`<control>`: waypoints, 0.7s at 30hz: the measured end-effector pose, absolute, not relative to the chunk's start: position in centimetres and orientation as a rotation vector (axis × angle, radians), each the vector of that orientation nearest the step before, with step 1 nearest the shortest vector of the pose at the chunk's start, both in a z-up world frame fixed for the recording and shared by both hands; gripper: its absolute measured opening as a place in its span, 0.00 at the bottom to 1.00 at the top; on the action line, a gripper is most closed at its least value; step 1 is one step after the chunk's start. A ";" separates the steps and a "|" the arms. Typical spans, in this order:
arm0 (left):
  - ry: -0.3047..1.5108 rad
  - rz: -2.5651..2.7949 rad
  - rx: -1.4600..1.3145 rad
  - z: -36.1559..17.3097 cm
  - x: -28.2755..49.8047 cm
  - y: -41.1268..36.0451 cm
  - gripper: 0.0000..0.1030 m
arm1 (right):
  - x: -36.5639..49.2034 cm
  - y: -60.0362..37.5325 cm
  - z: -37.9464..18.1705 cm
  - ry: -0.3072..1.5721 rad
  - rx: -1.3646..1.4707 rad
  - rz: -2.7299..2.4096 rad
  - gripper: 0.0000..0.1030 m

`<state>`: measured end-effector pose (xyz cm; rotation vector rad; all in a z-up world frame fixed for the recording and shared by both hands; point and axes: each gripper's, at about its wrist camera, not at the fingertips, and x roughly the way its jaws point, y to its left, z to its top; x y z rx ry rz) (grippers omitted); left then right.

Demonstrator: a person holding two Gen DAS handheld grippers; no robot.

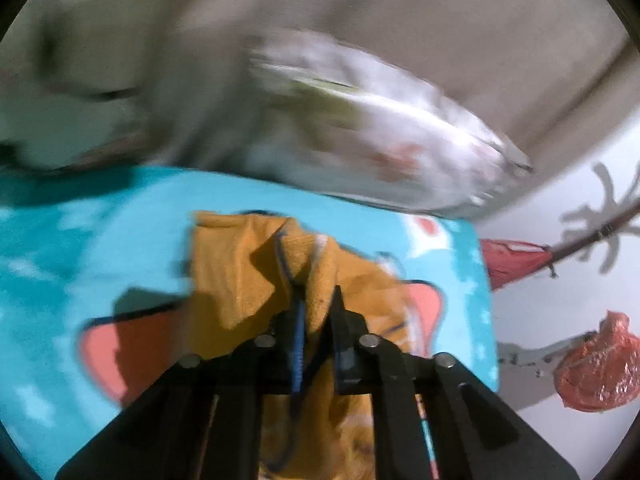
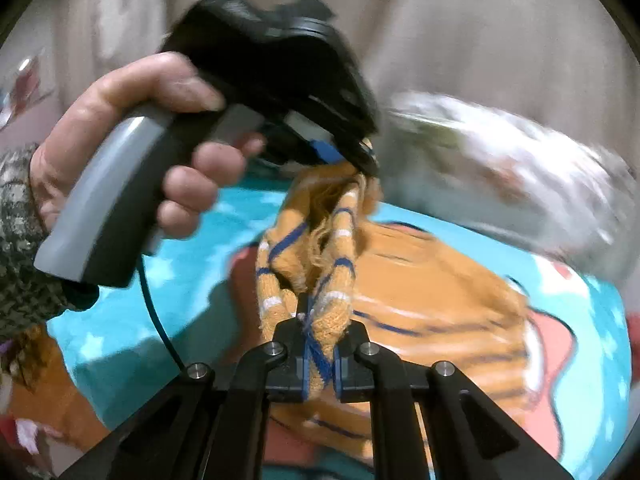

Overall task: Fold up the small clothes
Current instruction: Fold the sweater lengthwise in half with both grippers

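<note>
Left wrist view, going left to right: turquoise cartoon-print blanket [image 1: 52, 248] covers the surface; cannot tell what lies under it. On the blanket's middle lies the orange knit garment [image 1: 240, 268], small, with blue stripes. The left gripper [image 1: 316, 312] has its fingers closed on a bunched ridge of that knit, fabric pinched between the pads and pulled up into a peak. Behind it is a blurred white crumpled cloth [image 1: 380, 128]. Far right, red bits on a pale patterned sheet [image 1: 552, 312]; too unclear to name.

Right wrist view: a person's hand [image 2: 132, 128] holds the left gripper's grey handle at upper left, sleeve in a dark speckled knit. Centre, the garment hangs stretched between the two tools. The right gripper [image 2: 320, 336] has its fingers clamped on a striped ribbed edge, likely a cuff or hem. The rest of the body of the knit still drapes on the blanket to the right.

Handling, judged:
- Light and soft; no stiffness, so it sags between the two holds.
- The knit is stretchy and loose, so it will elongate under pull; keep tension low.
- It is not slippery, and the ribbing gives a good bite.
- Loose yarn shows near the left hold, so there is a snag risk.
- The best holds are the ribbed edges or corners, spread apart, not mid-body bunches.
</note>
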<state>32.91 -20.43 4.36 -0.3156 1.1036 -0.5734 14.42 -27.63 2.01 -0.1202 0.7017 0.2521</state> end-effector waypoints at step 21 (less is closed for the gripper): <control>1.135 -0.291 -0.135 -0.7 22.6 -24.7 0.59 | 16.0 -55.8 -2.4 0.904 0.467 0.184 0.43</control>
